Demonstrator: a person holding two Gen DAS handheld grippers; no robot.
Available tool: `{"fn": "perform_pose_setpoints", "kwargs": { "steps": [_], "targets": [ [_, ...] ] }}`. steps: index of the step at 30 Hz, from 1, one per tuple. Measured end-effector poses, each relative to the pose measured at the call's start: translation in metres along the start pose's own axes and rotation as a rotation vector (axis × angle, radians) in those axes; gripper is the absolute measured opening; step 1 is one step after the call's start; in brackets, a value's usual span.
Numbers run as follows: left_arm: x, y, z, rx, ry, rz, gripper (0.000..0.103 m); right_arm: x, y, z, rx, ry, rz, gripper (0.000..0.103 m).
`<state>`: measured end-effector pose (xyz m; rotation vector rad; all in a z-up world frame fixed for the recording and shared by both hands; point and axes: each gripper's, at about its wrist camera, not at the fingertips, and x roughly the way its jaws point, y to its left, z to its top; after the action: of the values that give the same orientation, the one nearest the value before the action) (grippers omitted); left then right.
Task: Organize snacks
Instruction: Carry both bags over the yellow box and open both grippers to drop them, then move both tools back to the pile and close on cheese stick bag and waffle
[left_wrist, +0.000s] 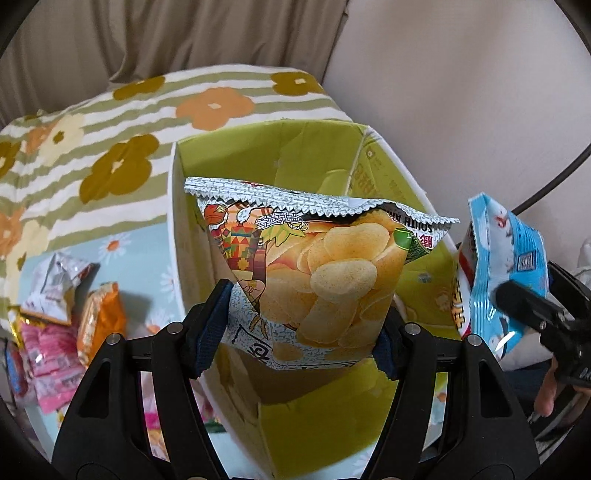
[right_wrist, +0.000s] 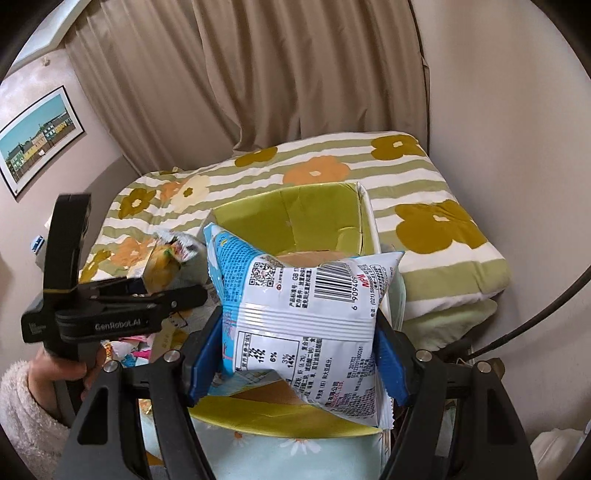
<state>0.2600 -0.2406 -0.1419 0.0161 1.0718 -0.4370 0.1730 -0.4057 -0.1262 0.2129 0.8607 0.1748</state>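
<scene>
My left gripper (left_wrist: 303, 325) clamps a chip bag (left_wrist: 317, 273) above the green box (left_wrist: 295, 147) ahead; my right gripper (right_wrist: 299, 354) clamps a blue packet (right_wrist: 306, 310) beside it. More loose snacks (left_wrist: 70, 317) wait at left, unsorted.

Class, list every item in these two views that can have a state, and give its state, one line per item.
Left gripper: shut on the chip bag.
Chip bag: sealed, puffed, held over the green box.
Right gripper: shut on the blue bag.
Blue bag: sealed, puffed, held above the box.
Green box: open-topped, upright.
Loose snack packets: lying piled outside the box.
</scene>
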Motion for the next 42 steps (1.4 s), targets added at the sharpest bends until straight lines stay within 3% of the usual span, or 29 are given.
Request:
{"fn": "perform_pose_setpoints", "kwargs": {
  "steps": [1,4,5,11,21,22,25,36,42],
  "targets": [
    [0.002,-0.001,0.002,0.01,0.004,0.007,0.07,0.002,0.001,0.0,0.005,0.004,-0.003,0.069],
    [0.005,0.0,0.007,0.025,0.015,0.017,0.1,0.008,0.001,0.0,0.015,0.014,-0.005,0.069],
    [0.003,0.001,0.008,0.032,0.007,0.012,0.102,0.009,0.002,0.0,0.015,0.018,-0.009,0.069],
    [-0.015,0.019,-0.004,0.043,-0.013,0.047,0.102,0.012,0.011,-0.002,-0.031,0.038,-0.045,0.071],
    [-0.045,0.051,-0.023,-0.028,-0.057,0.084,0.102,0.031,0.027,-0.007,-0.096,0.058,-0.053,0.072],
    [-0.047,0.052,-0.024,-0.032,-0.062,0.088,0.102,0.035,0.026,-0.008,-0.091,0.059,-0.051,0.074],
    [-0.054,0.055,-0.029,-0.045,-0.078,0.099,0.102,0.041,0.025,-0.012,-0.094,0.068,-0.072,0.103],
    [-0.091,0.061,-0.06,-0.115,-0.137,0.141,0.102,0.004,0.025,-0.019,-0.095,0.005,-0.024,0.103],
    [-0.13,0.071,-0.08,-0.183,-0.216,0.208,0.102,-0.017,0.04,-0.014,-0.154,-0.056,0.066,0.103]
  ]
}}
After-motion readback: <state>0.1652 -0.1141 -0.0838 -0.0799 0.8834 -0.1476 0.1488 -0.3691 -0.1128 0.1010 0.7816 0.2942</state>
